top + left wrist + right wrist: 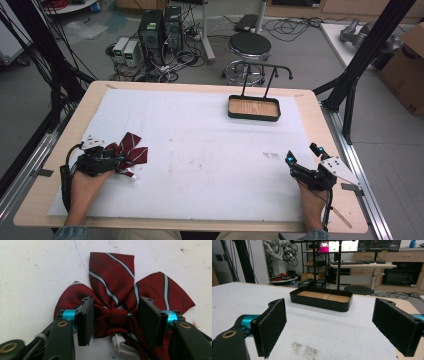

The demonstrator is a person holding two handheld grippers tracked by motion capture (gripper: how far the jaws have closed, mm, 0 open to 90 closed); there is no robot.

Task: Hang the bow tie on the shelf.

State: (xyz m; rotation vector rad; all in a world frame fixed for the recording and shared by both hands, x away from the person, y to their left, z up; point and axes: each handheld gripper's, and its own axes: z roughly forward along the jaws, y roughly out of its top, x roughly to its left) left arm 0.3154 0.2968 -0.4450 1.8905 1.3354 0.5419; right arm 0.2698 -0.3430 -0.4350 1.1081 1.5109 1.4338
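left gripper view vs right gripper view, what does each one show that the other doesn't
Left gripper view alone: a red striped bow tie lying on the white table cover, its centre knot between the open jaws of the left hand-held gripper, with a white strap beneath it.

Right gripper view alone: the black tray with a wooden floor and upright rack, a round stool, desks and monitors behind, and the right hand-held gripper open on nothing.

Both: the white table cover and wide-open jaws.
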